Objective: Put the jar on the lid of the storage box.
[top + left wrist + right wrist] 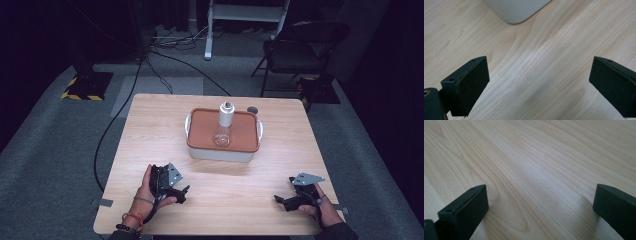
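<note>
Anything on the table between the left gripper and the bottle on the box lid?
Nothing visible. Bare table lies between the left gripper and the box. The bottle sits on the box's lid, so the box's near wall faces the gripper. Both the left and the right gripper are open and hold nothing.

Small dark object (252, 109) behind container (222, 150) unidentifiable

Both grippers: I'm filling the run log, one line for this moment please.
left gripper open, empty | right gripper open, empty | bottle on lidded box
</note>
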Action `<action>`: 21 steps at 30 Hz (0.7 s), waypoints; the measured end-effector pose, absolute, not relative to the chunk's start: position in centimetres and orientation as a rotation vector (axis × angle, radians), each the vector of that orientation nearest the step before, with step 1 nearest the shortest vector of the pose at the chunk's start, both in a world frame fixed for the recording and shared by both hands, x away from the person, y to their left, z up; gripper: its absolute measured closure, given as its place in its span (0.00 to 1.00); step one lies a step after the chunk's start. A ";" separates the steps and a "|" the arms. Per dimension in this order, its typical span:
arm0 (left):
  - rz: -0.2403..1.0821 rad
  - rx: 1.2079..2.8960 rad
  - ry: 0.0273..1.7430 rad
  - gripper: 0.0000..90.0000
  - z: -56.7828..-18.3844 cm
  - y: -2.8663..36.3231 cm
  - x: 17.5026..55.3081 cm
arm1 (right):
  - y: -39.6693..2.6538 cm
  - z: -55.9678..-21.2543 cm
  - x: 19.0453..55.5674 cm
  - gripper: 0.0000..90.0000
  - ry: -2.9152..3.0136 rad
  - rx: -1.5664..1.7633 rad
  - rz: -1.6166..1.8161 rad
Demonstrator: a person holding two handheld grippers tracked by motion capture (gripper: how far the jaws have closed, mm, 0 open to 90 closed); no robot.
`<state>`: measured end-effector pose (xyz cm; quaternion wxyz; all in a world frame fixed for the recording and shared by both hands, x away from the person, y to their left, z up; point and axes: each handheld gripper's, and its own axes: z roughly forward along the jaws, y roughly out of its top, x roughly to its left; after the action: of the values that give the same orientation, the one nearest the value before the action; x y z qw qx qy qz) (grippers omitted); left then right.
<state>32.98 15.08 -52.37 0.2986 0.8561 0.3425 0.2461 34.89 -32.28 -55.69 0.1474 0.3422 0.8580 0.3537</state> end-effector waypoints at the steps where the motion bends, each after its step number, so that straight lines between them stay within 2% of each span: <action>1: 0.653 2.281 0.909 0.03 -52.4 15.2 32.9 | -32.3 -55.7 34.9 0.00 2.469 0.985 1.018; 21: 0.641 2.318 0.982 0.03 -54.0 17.3 32.0 | -32.3 -55.7 34.9 0.00 2.468 0.985 1.018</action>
<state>32.03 17.27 -54.04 0.2686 0.8596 0.3640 0.2376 34.89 -32.28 -55.69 0.1472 0.3423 0.8579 0.3538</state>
